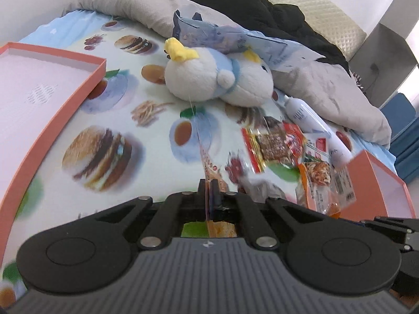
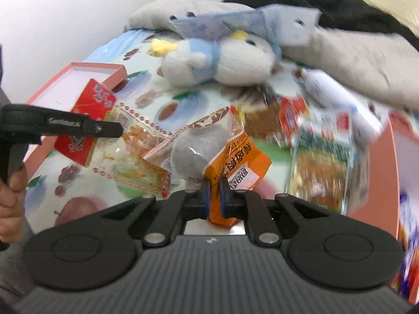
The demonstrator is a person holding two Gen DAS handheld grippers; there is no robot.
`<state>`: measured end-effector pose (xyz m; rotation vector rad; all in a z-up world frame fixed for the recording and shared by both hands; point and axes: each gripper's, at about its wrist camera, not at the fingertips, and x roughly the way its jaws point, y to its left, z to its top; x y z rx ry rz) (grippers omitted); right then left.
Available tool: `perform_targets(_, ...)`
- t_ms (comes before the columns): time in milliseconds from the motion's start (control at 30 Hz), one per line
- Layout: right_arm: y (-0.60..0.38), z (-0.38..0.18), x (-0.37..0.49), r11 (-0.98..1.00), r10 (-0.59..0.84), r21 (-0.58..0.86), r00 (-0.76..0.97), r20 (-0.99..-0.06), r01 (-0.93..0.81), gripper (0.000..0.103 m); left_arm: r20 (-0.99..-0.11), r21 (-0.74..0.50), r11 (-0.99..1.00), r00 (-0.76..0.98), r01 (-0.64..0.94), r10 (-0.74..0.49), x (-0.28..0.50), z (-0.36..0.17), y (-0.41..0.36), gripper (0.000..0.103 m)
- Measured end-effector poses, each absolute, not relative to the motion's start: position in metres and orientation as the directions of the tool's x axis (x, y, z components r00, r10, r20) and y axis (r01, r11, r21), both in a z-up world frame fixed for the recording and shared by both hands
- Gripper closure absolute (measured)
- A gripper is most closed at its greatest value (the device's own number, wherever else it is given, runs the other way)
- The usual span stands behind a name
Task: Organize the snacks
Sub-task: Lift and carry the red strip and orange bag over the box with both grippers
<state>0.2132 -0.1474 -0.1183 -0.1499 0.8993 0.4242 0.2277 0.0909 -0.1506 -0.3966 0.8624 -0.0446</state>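
Observation:
My left gripper (image 1: pixel 211 191) is shut on a thin clear-and-red snack packet (image 1: pixel 205 162), seen edge-on; the right wrist view shows that packet (image 2: pixel 125 151) held flat in the left gripper (image 2: pixel 117 129) beside the pink box lid (image 2: pixel 78 76). My right gripper (image 2: pixel 214 195) is shut on the orange end of a clear snack bag (image 2: pixel 235 167) with a grey bun inside. Several more snack packets (image 1: pixel 277 146) lie on the food-print bedsheet (image 1: pixel 125 110), next to a second pink box (image 1: pixel 379 185).
A white and blue plush toy (image 1: pixel 217 78) lies mid-bed with a blue-grey bag (image 1: pixel 235 39) on it. A white bottle (image 1: pixel 309 120), a grey blanket (image 1: pixel 327 86) and black clothing (image 1: pixel 262 10) lie behind. The empty pink lid (image 1: pixel 39 91) is left.

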Motion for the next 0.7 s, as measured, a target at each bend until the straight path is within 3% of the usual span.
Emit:
perform_targets(467,-0.181,-0.13,0.135,0.958,0.217,0.063,0.563,-0.798,-0.281,0.094,-0.711,-0.413,0.908,0.647,-0.068,-0.275,0.144,-0.146,0.051,0.102)
perform_targets(700,-0.198,-0.122,0.118,0.966,0.244,0.14,0.581,-0.776,-0.219,0.095,-0.684,-0.42,0.907,0.668,-0.034,-0.292,0.132,-0.126,0.039,0.102)
